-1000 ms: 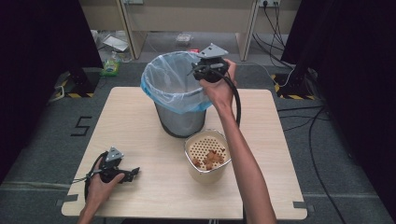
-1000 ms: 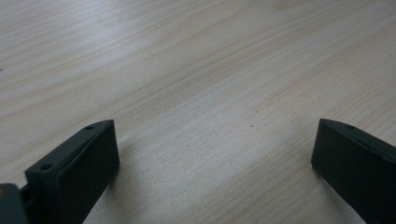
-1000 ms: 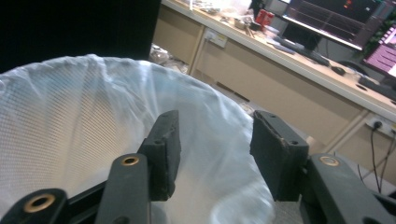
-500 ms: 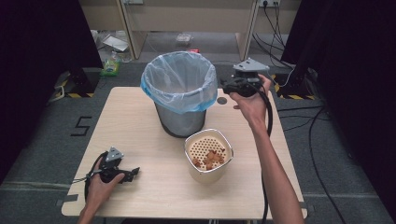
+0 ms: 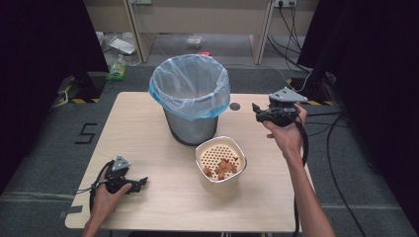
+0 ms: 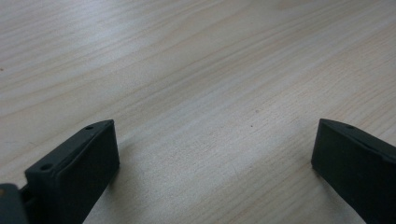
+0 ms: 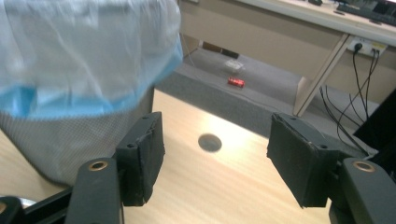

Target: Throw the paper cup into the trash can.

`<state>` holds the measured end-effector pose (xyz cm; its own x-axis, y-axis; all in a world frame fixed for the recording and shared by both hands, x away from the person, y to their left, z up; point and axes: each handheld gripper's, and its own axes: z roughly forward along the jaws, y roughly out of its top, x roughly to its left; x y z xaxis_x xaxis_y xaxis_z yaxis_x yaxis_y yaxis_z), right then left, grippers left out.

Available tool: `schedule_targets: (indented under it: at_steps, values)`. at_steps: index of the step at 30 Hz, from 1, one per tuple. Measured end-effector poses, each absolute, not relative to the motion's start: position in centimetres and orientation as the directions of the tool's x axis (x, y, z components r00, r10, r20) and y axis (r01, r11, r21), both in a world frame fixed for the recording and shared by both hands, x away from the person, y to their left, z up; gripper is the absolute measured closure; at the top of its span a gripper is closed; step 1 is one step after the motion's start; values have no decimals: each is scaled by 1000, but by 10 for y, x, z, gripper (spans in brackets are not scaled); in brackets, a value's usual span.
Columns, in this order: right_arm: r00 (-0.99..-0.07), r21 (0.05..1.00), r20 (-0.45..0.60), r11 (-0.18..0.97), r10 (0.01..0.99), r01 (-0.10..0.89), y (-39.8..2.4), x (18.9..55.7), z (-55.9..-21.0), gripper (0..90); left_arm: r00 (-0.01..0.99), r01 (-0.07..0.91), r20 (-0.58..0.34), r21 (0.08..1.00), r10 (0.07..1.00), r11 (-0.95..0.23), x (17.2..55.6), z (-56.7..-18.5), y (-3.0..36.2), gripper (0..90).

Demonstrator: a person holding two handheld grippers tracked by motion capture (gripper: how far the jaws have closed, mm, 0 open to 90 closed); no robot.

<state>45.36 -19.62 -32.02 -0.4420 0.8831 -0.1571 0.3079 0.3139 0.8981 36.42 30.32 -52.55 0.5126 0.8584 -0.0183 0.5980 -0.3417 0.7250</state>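
One lined bin [image 5: 190, 103] and one white basket [image 5: 220, 164] of orange-brown pieces stand on the table [image 5: 148, 128]. Two grippers: the left gripper [image 5: 141, 182] rests with jaws apart and empty, and the right gripper [image 5: 258, 111], its jaws just opened and empty, hangs beside the bin.

**A curtained recording bay in a lab**

A pale wooden table [image 5: 148, 128] is standing on grey carpet, with black curtains [image 5: 39, 59] hanging to either side of it. Beyond the table, black cables [image 5: 289, 19] are running down from a wall socket [image 5: 280, 3] behind a light wooden desk frame [image 5: 197, 19]. Yellow-and-black hazard tape [image 5: 74, 100] is marking the floor left of the table, beside a taped numeral five [image 5: 86, 133].
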Motion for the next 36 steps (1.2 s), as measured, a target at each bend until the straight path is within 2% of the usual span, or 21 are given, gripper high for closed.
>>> schedule_targets:
  at_steps: [15, 23, 26, 36]
  values:
    - [-439, 883, -134, 309, 888, 355, -219, 419, -365, 346, 512, 598, -19, 725, 859, -341, 364, -526, 303, 0]
    - [-434, 869, -115, 303, 893, 392, -223, 399, -403, 325, 512, 598, -18, 725, 859, -341, 364, -526, 303, 0]
    - [-429, 853, -112, 309, 896, 421, -226, 390, -428, 324, 512, 598, -18, 725, 859, -342, 364, -526, 303, 0]
    - [-436, 777, -92, 338, 895, 531, -233, 377, -470, 321, 512, 597, -19, 726, 859, -340, 364, -526, 303, 0]
